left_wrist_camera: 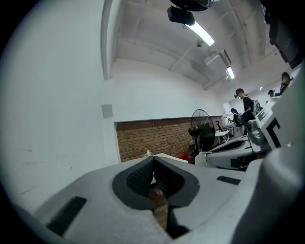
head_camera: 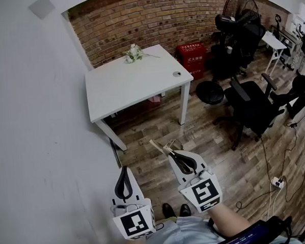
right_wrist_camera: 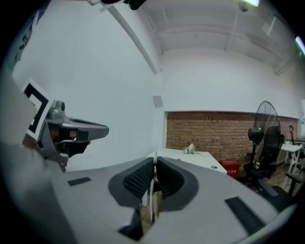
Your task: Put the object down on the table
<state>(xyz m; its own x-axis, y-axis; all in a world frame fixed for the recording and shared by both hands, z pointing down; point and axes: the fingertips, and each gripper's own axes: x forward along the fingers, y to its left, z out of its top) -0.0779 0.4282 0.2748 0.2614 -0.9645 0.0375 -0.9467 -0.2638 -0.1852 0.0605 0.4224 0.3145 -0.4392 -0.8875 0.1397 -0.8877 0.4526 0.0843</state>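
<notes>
The thing being carried is a thin pale stick (head_camera: 158,145), flat and narrow. It's pinched edge-on between the right gripper (head_camera: 172,154) jaws, free end slanting out up-left over the floor. The white table (head_camera: 125,90) stands well apart, against the brick wall (head_camera: 152,17).

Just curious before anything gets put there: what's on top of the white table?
On the table: white flowers at the back edge, a small round disc near the right edge. Nothing covers its top.
</notes>
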